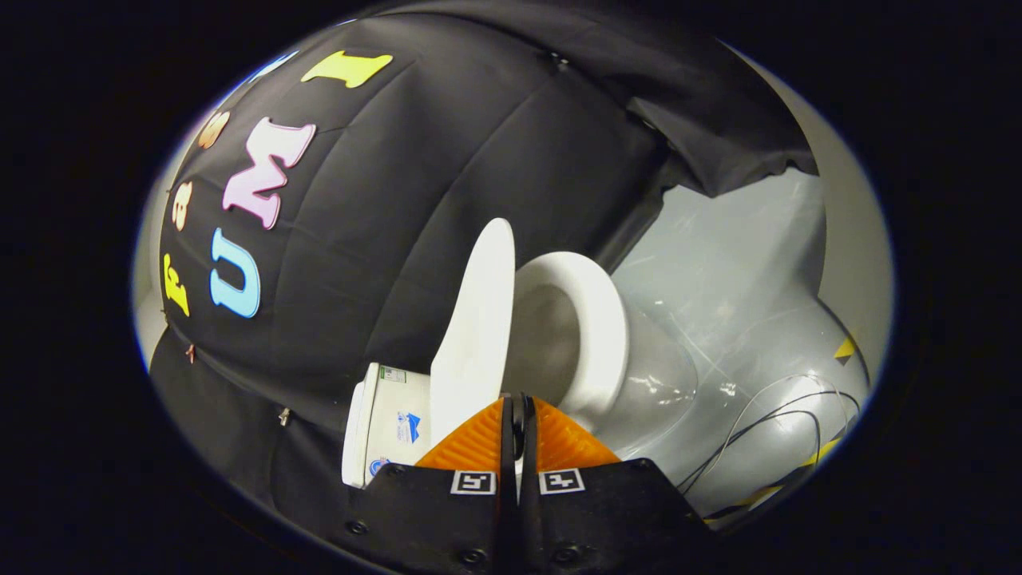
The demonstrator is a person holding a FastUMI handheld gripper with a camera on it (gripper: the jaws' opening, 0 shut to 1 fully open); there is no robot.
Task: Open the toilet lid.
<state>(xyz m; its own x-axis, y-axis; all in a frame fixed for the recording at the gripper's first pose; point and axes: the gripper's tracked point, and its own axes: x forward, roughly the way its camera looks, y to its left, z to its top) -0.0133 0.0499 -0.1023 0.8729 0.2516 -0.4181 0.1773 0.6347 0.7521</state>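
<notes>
The view is rolled sideways. A white toilet stands against the black cloth wall. Its lid [479, 319] is lifted well off the white seat ring [595, 319], which lies on the bowl [663, 383]. The lid stands nearly upright next to the tank [391, 423]. My gripper [517, 403] is at the lid's free edge, its fingers pressed almost together. A thin white sliver of the lid's rim shows between them. The open bowl's inside shows between lid and seat, just beyond the fingertips.
A grey glossy floor [718, 263] spreads beyond the bowl. Thin black cables [782, 415] loop over it, and yellow-and-black tape marks [845, 349] lie near a pale wall. The black cloth wall [415, 184] hangs right behind the tank.
</notes>
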